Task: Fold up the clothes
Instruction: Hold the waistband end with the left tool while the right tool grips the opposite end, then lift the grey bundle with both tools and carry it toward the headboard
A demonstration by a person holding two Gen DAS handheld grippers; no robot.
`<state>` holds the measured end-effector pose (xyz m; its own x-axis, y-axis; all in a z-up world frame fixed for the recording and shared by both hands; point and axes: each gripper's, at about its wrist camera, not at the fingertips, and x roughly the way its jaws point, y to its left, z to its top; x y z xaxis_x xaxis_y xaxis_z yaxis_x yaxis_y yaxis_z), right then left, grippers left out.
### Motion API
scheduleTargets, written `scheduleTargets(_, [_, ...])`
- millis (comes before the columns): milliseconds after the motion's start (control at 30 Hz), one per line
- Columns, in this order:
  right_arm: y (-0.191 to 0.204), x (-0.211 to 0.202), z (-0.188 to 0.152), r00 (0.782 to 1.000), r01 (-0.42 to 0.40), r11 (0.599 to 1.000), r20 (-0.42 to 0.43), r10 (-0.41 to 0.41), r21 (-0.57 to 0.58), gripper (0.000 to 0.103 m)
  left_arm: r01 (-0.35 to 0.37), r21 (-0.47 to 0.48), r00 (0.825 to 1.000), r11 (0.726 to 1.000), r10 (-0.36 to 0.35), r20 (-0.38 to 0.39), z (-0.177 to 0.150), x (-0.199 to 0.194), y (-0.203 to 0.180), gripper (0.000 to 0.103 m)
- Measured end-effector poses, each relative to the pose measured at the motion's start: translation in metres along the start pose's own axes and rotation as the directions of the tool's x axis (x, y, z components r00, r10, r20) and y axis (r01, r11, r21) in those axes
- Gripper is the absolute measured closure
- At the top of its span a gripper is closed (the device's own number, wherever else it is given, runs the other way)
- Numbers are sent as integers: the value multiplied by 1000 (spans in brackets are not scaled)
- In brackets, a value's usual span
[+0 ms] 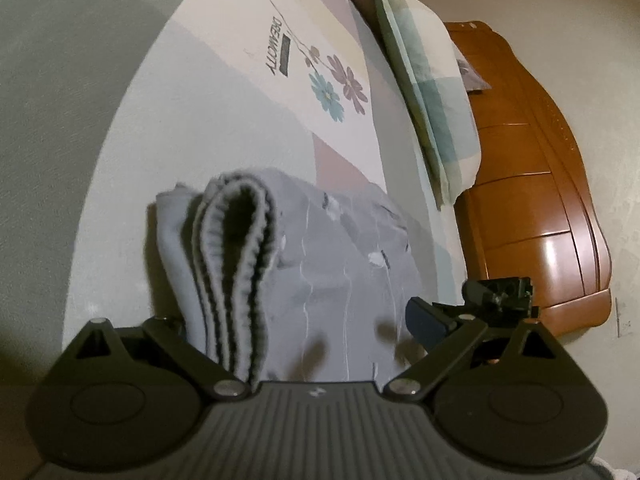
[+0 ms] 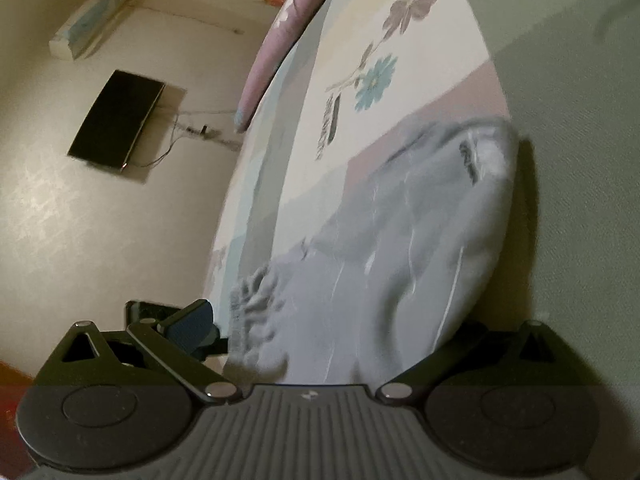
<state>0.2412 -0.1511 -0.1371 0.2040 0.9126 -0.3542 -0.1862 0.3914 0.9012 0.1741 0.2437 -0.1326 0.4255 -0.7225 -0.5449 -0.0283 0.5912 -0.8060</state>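
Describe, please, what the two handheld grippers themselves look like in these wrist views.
Both look alike. The left gripper has a dark grey ribbed body with a small pale logo at its centre, two round black discs at the sides, and black linkage arms joined by silver pivot pins. One finger pad shows dark blue. The right gripper has the same build, with a textured blue pad. No cables or sleeves show.

On my left wrist view I read "DEWMCITY", or close to it, printed on the bedsheet (image 1: 276, 48) at about twelve o'clock, beside its flower print (image 1: 338, 86).
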Motion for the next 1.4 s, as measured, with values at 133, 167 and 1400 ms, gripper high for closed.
scheduleTargets(133, [-2,-1,0,1000,-27,999,-10,27,19,0,-5,-45,1000,999,6,11,4,2,1,8])
scheduleTargets(167, [-2,-1,2,1000,-23,999,-14,24,24,0,-18,-39,1000,999,19,9,3,2,-2,8])
scheduleTargets(1400, [71,-108,-12,995,-35,979,89,54,-200,0,25,158,998,987,-17,-56,15,47,-126,9])
